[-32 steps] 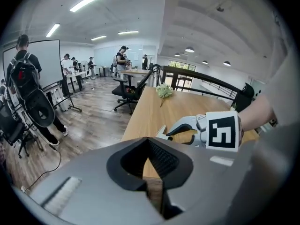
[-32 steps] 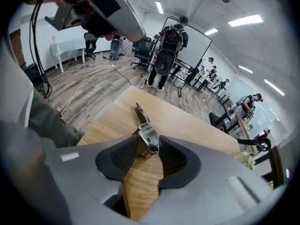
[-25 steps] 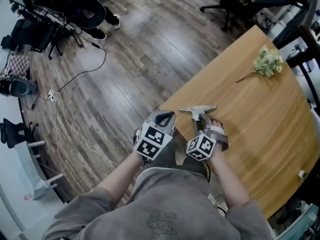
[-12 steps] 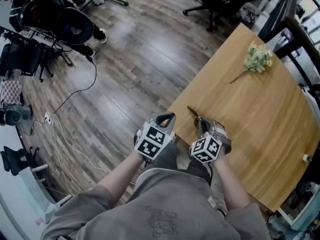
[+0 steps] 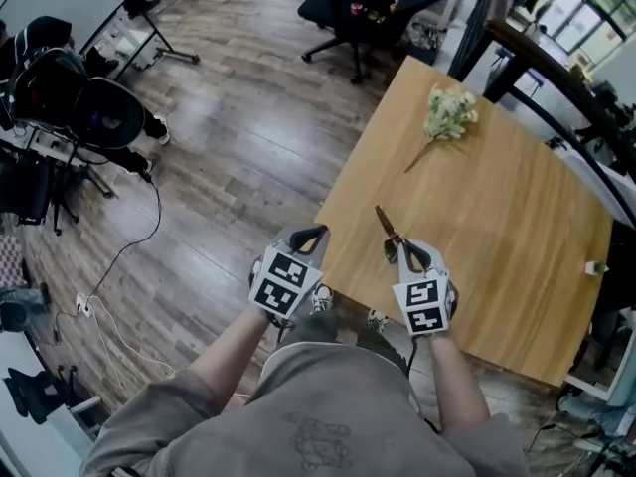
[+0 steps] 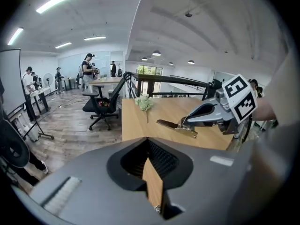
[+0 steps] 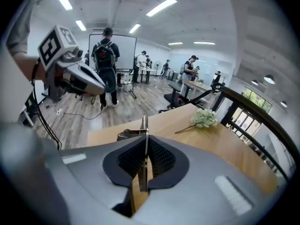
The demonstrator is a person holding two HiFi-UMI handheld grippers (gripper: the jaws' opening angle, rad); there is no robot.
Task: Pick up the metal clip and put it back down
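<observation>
1. Clamping the metal clip [image 7: 145,125], the right gripper [image 5: 401,253] has its fingers pressed shut on the thin blade, which stands edge-on between the pads.
2. The clip juts out ahead of those fingertips, over the near edge of the wooden table [image 5: 497,217].
3. The left gripper [image 5: 310,235] has its fingers drawn together on nothing, and sits just left of the right fingertips, off the table.
4. A flower sprig [image 5: 447,112] lies well beyond the clip's tip.

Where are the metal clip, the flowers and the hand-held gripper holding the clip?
metal clip [image 5: 384,222], head view, its free end.
flowers [image 5: 449,110], head view, the pale blossoms.
right hand-held gripper [image 5: 399,254], head view, between its fingertips.
</observation>
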